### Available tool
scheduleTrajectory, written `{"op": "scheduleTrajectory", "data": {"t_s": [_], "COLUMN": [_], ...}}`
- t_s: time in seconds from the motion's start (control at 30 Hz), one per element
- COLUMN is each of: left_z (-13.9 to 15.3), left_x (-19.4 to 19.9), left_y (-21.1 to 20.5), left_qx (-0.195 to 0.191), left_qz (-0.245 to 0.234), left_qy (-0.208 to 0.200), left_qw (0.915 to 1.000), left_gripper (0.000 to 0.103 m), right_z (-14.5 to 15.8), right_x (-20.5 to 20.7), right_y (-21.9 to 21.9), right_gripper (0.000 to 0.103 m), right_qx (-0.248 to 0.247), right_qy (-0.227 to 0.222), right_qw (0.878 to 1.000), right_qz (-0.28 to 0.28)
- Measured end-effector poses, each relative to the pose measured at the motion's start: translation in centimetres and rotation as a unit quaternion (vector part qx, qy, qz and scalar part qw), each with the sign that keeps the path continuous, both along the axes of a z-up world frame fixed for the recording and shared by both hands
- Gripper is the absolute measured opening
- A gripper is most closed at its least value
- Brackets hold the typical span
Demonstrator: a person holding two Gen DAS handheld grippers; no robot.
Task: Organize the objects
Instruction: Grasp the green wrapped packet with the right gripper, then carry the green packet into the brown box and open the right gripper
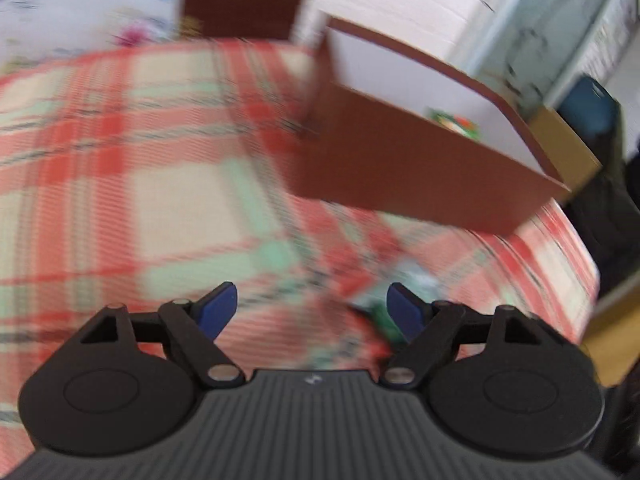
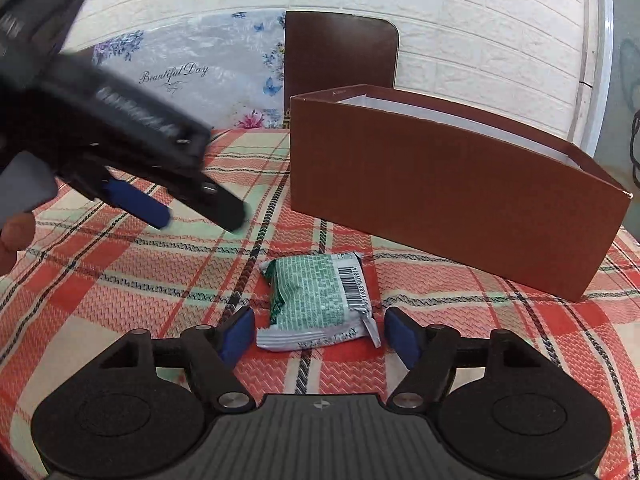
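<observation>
On the counter (image 2: pixel 120 292), spread with a red, cream and green plaid cloth, a small green-and-white foil snack packet (image 2: pixel 316 300) lies flat, barcode end toward two o'clock. The right claw (image 2: pixel 320 338) hangs just short of it with both blue pads spread wide, one on either side of the packet's near end and neither pressing it; nothing is held. At one o'clock from the packet stands the open brown cardboard box with a white lining (image 2: pixel 448 196), its lid (image 2: pixel 340 52) propped against the white brick wall behind. In the left wrist view a colourful item, too blurred to name, already lies inside that box.

The left claw (image 2: pixel 188 214) comes in from ten o'clock, blurred, jaws wide and empty.

The step in hand looks like picking up this packet. Next, the right claw should probably ease forward, close across the packet's width, lift, and carry it over the box's near wall.
</observation>
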State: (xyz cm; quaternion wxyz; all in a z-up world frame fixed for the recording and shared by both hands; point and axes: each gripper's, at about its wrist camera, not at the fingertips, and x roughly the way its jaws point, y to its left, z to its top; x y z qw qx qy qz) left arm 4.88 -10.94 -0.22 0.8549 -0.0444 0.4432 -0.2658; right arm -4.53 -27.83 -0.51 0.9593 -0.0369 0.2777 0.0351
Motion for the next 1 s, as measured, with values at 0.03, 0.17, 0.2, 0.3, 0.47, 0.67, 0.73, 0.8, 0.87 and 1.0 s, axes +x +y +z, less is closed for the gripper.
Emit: {"op": "scheduleTrajectory", "data": {"t_s": [0.03,0.17,0.2,0.3,0.47,0.67,0.73,0.8,0.87,1.0], "left_z": [-0.2,-1.3,-1.8,-2.2,-1.5,3.2,5.2,7.0,8.3,9.5], "left_x": [0.0,0.4,0.5,0.1,0.5,0.2,0.4,1.1,2.1,4.0], "left_y": [-0.8,-3.1,-3.4,-4.3,-4.2,-4.3,-4.6,-5.2,-6.0,-8.3], "left_qx": [-0.004,-0.022,-0.025,-0.011,-0.017,-0.042,-0.049,-0.054,-0.054,-0.043], "left_qz": [-0.009,-0.018,-0.019,-0.015,-0.020,-0.027,-0.030,-0.035,-0.037,-0.047], "left_qy": [0.013,0.056,0.064,0.046,0.050,-0.006,-0.036,-0.063,-0.080,-0.105], "left_qw": [0.9999,0.9980,0.9975,0.9988,0.9984,0.9987,0.9977,0.9959,0.9946,0.9925], "left_gripper": [0.083,0.083,0.083,0.081,0.055,0.052,0.052,0.052,0.052,0.052], "right_z": [0.0,-0.1,-0.1,-0.4,-0.2,2.7,4.2,5.7,6.9,7.9], "right_x": [0.0,0.1,0.3,1.0,1.6,1.5,2.0,2.9,4.1,6.8], "right_y": [-0.2,-0.5,-0.6,-0.6,-0.4,-0.7,-1.0,-1.4,-1.8,-3.0], "right_gripper": [0.069,0.070,0.070,0.061,0.053,0.053,0.053,0.053,0.053,0.053], "right_qx": [0.002,0.005,0.006,0.012,0.023,0.030,0.029,0.029,0.022,0.018], "right_qy": [-0.001,-0.003,-0.003,0.003,0.000,-0.066,-0.097,-0.127,-0.149,-0.172], "right_qw": [1.000,1.000,1.000,1.000,0.999,0.997,0.995,0.991,0.989,0.985], "right_qz": [0.002,0.011,0.012,0.019,0.031,0.029,0.025,0.018,0.010,-0.010]}}
